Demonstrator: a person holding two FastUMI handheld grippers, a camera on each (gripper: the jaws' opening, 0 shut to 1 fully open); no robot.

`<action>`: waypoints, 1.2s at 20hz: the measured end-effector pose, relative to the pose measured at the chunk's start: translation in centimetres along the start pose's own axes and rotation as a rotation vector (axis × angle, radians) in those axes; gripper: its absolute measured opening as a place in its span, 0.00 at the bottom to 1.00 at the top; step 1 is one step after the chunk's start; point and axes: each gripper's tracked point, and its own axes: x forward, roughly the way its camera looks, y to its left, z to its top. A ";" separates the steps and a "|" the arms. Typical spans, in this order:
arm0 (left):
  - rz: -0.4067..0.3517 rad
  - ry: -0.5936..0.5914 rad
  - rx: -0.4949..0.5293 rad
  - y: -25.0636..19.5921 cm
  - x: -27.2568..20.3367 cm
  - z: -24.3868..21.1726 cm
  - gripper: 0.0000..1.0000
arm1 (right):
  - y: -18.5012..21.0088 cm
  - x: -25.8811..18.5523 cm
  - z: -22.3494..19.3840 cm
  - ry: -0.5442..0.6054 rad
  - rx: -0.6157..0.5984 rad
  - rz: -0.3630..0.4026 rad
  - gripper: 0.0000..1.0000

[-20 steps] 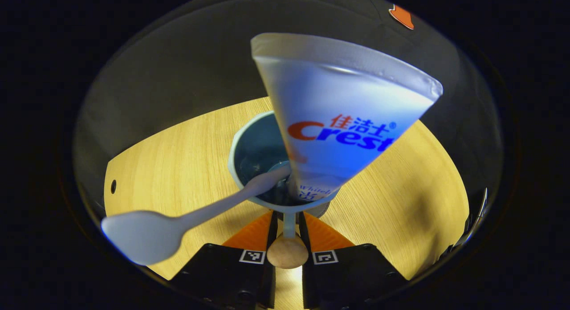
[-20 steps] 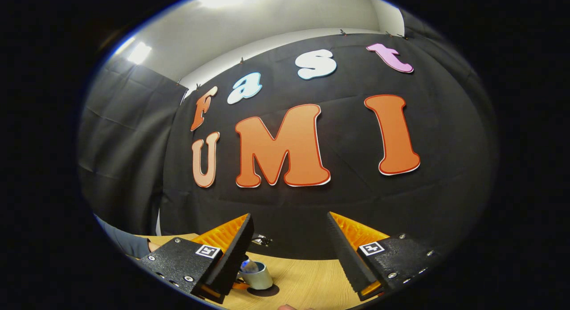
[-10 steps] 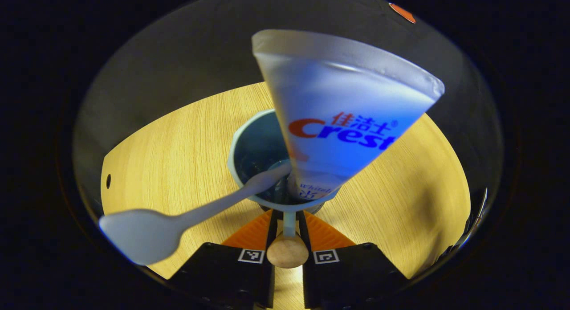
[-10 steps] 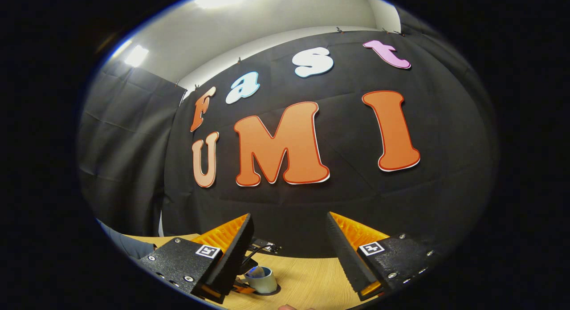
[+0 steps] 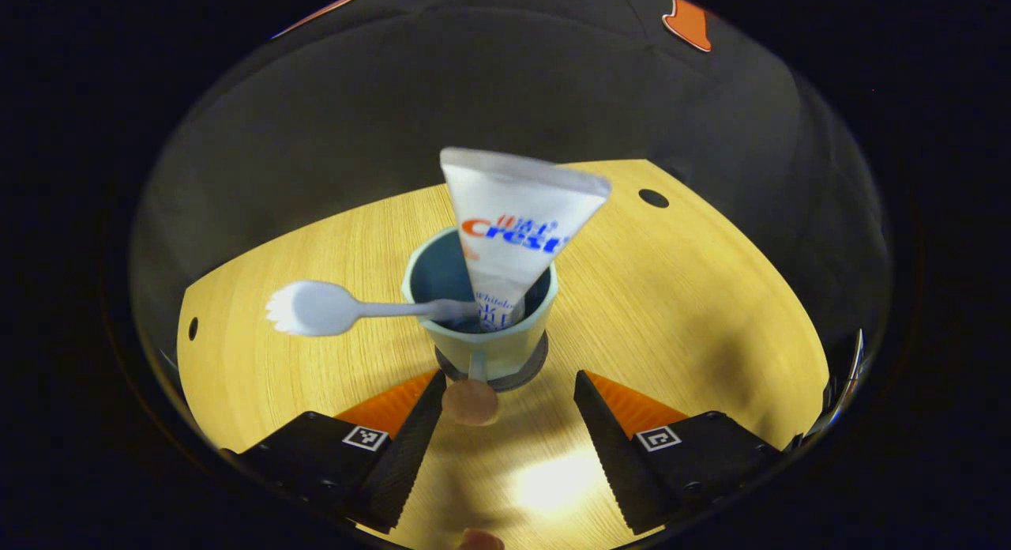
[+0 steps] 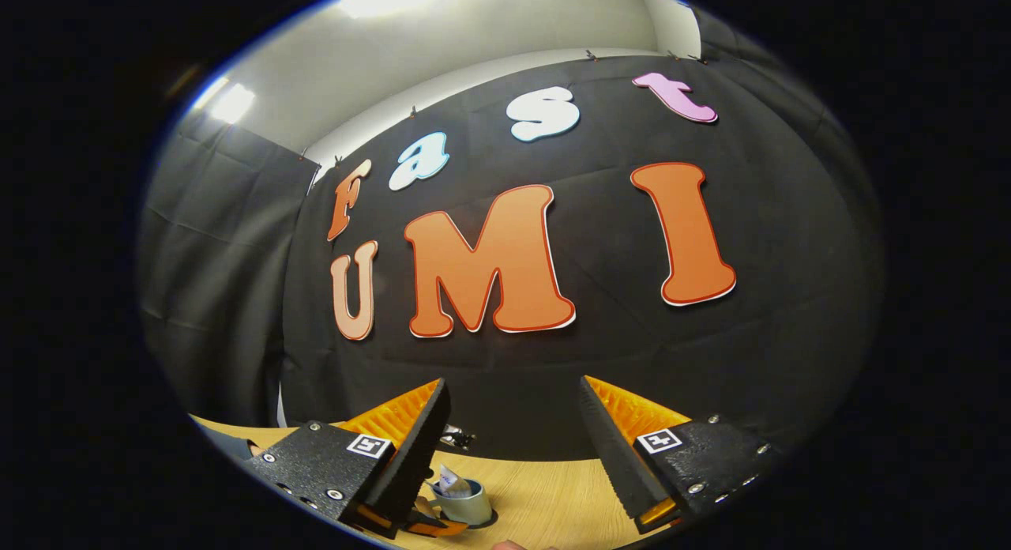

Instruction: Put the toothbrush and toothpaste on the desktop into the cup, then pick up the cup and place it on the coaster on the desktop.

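Observation:
In the left gripper view a pale green cup [image 5: 494, 348] stands on a dark round coaster [image 5: 533, 367] on the wooden desktop [image 5: 695, 297]. A white and blue toothpaste tube [image 5: 513, 226] stands in it, crimped end up. A pale toothbrush [image 5: 332, 307] leans out of it to the left. The cup's handle with a wooden knob [image 5: 471, 401] points at my left gripper [image 5: 505, 404], which is open just short of the cup. My right gripper [image 6: 513, 423] is open and raised toward the wall. The cup [image 6: 466, 502] appears small at its lower left.
The desktop has small round holes at its far right [image 5: 653, 197] and left edge [image 5: 193, 329]. The black cloth wall [image 6: 553, 360] stands behind the table. Bare wood lies on both sides of the cup.
My left gripper has let go of the cup's handle, opened and drawn back. The cup now stands farther off on the coaster. The right gripper has hardly moved.

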 end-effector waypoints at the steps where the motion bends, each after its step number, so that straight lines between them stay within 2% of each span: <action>1: 0.011 -0.028 0.000 -0.4 -0.3 0.3 0.98 | 0.0 0.0 0.2 -0.005 -0.003 -0.005 0.97; 7: 0.043 -0.206 -0.080 0.3 -0.7 2.8 0.98 | 0.9 0.7 -0.1 -0.014 -0.024 -0.012 0.97; 8: 0.057 -0.240 -0.083 0.6 -0.7 3.3 0.98 | 1.5 1.0 -0.5 -0.010 -0.029 0.003 1.00; 11: 0.148 -0.368 -0.071 2.8 -1.8 4.8 0.98 | 2.1 1.5 -1.8 0.024 -0.062 0.007 0.97; 12: 0.157 -0.408 -0.082 3.1 -1.7 5.2 0.97 | 2.4 1.5 -2.0 0.031 -0.074 0.008 0.97; 14: 0.124 -0.461 -0.129 2.0 -1.2 5.1 0.99 | 3.6 1.7 -2.4 0.036 -0.103 0.027 0.97; 15: 0.130 -0.496 -0.136 2.5 -1.8 5.2 0.98 | 3.8 1.7 -2.6 0.037 -0.125 0.031 0.98; 19: 0.266 -0.645 -0.098 5.4 -5.9 5.6 1.00 | 4.7 1.6 -2.3 0.043 -0.187 0.016 0.98; 21: 0.289 -0.696 -0.107 6.0 -7.9 5.7 0.98 | 5.7 1.1 -1.5 0.032 -0.197 0.013 0.97; 22: 0.303 -0.719 -0.106 6.3 -8.9 5.7 0.98 | 6.2 0.8 -1.2 0.029 -0.194 0.010 0.90; 23: 0.325 -0.730 -0.102 6.9 -10.1 5.3 0.98 | 7.0 0.3 -1.2 0.031 -0.187 0.015 0.98; 24: 0.339 -0.749 -0.096 7.3 -11.3 5.2 0.98 | 7.8 -0.3 -1.5 0.040 -0.176 0.024 0.98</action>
